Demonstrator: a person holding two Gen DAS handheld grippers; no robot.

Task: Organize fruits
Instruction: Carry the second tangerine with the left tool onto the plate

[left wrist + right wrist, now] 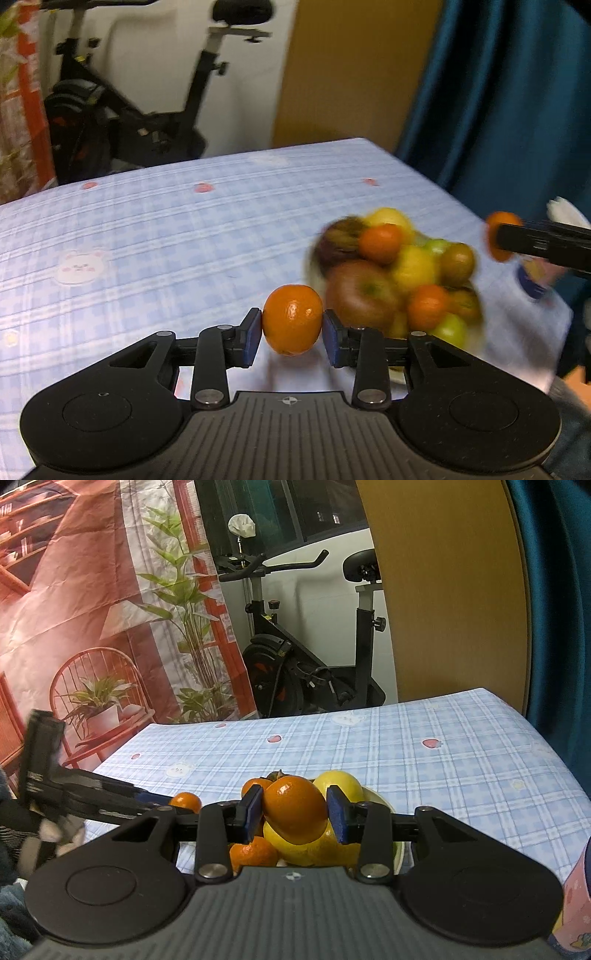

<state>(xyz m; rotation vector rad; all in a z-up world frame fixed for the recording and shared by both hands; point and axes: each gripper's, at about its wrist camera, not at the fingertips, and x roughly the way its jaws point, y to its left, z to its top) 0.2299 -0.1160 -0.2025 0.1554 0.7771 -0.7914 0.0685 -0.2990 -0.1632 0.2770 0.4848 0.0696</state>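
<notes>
Your left gripper (pixel 292 331) clamps a mandarin (pixel 292 319) above the blue checked tablecloth (pixel 166 240). Your right gripper (pixel 294 814) clenches an orange fruit (pixel 295 808) directly over the heaped fruit bowl (pixel 397 849). Beyond stands an exercise bike (pixel 314 657).

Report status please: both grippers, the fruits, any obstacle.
Left gripper shut on a mandarin. Right gripper shut on an orange fruit above the fruit pile. Nothing in the way.
</notes>
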